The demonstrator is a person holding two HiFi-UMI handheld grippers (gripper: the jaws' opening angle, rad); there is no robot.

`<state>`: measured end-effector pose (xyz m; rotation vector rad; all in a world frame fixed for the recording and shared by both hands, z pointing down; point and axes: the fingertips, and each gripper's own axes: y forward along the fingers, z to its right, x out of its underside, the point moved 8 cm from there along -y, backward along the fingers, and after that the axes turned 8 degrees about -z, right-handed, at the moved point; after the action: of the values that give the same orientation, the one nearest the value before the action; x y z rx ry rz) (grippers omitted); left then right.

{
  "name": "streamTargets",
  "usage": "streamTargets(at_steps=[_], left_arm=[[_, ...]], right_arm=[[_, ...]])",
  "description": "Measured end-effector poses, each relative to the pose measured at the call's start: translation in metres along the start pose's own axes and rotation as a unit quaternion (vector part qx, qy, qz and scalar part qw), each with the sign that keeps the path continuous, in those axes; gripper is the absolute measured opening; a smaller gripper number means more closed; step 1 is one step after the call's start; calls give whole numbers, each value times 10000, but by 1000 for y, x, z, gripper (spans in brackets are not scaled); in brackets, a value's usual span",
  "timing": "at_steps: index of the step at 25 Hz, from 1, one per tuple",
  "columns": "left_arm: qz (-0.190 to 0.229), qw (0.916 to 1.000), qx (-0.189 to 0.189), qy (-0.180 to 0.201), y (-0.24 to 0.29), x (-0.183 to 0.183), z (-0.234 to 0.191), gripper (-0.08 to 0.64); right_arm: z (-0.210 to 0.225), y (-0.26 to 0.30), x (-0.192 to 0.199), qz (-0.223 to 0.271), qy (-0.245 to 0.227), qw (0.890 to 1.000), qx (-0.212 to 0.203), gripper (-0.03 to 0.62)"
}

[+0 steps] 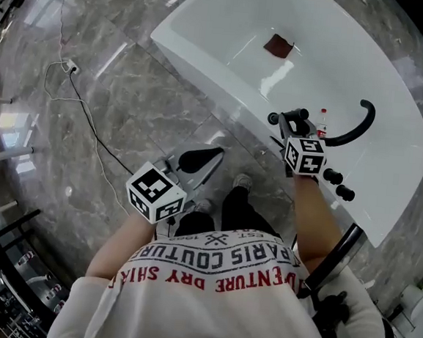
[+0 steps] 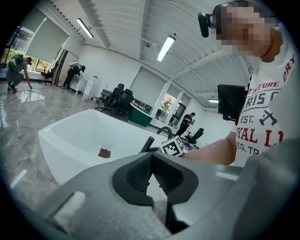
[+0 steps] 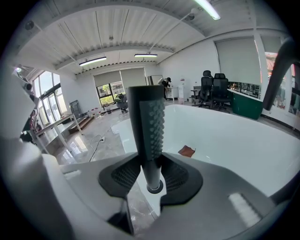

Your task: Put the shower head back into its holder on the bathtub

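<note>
Right fingers [image 3: 180, 177] tight around shower head [image 3: 147, 124]

The only readable print is on the person's white shirt [image 1: 215, 297], in the head view just behind the left hand-held gripper [image 1: 214, 154] and the right hand-held gripper [image 1: 286, 120]. Seen upside down there, black letters give "PARIS COUTUR" with a small "EST." nearby. A red line gives "VENTURE DRY SHIR", cut off at both ends. To the right in the left gripper view, the shirt shows "UTURE", "RIS", "EST.", red "YAL" and "DRY". The red label on the bottle [image 1: 322, 125] just beyond the right hand-held gripper is too small to read.
</note>
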<state>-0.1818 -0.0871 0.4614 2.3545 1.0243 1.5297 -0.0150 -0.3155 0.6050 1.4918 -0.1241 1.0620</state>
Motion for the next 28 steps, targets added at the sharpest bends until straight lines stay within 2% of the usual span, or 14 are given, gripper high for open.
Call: streamTargets(at_steps=[14, 28], left_arm=[[-16, 9999, -92, -83, -4, 8, -7, 0], [-63, 9997, -3, -233, -1, 18, -8, 0]], right_arm=[[6, 11, -6, -18, -23, 10000, -9, 137], [-4, 28, 11, -442, -288, 9986, -92, 137]])
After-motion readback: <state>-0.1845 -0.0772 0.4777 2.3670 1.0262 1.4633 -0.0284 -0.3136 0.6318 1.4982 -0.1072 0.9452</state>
